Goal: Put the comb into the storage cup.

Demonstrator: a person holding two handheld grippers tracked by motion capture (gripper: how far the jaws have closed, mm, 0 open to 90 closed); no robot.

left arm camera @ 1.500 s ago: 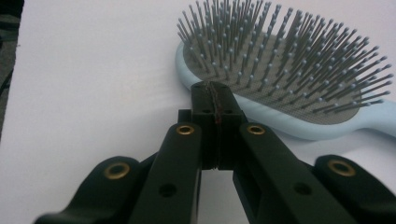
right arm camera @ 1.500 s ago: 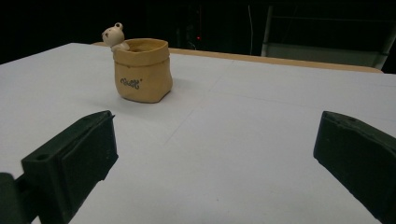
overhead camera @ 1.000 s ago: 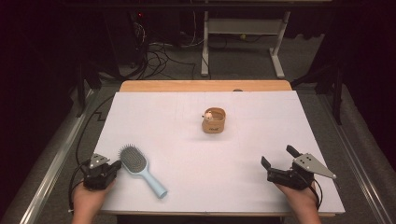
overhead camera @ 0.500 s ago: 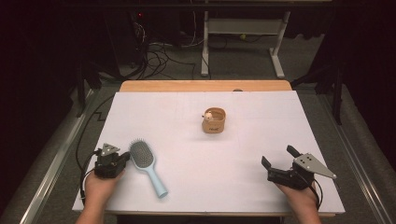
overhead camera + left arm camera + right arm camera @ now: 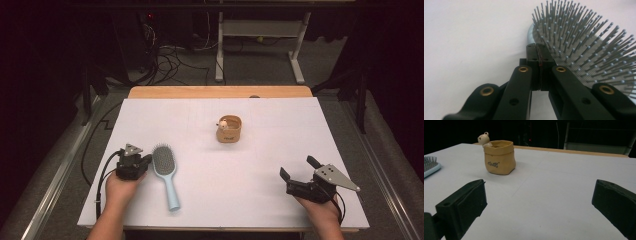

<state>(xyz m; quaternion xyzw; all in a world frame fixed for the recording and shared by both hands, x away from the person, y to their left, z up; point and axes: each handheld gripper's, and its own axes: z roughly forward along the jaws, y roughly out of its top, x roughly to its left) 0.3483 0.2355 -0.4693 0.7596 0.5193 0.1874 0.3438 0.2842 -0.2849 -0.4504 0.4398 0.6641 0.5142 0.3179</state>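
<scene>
The left gripper (image 5: 145, 161) is squeezed all the way shut, with its two black jaws pressed flat together and nothing between them. Its tips sit right at the edge of the hairbrush (image 5: 165, 172), by the head where the bristles are. In the left gripper view the closed tips (image 5: 539, 51) meet the pale blue rim of the hairbrush (image 5: 584, 47), and the grey bristles stand up just to the right of the jaws. I cannot tell for sure if the tips press on the rim or only sit against it. The hairbrush lies flat on the white table (image 5: 280, 145), bristles up. Its light blue handle runs back toward the person's side, just to the right of the hand that holds the left gripper. The right gripper (image 5: 298, 169) is let go and wide open, with nothing in it. It rests low over the table, well apart from the hairbrush. In the right gripper view its two jaws stand far apart at the bottom corners, and a little tan pot (image 5: 498, 157) with a small bear on its rim stands ahead of them, nearer the left jaw. The end of the hairbrush (image 5: 431, 165) peeks in far off to the left of that jaw.
</scene>
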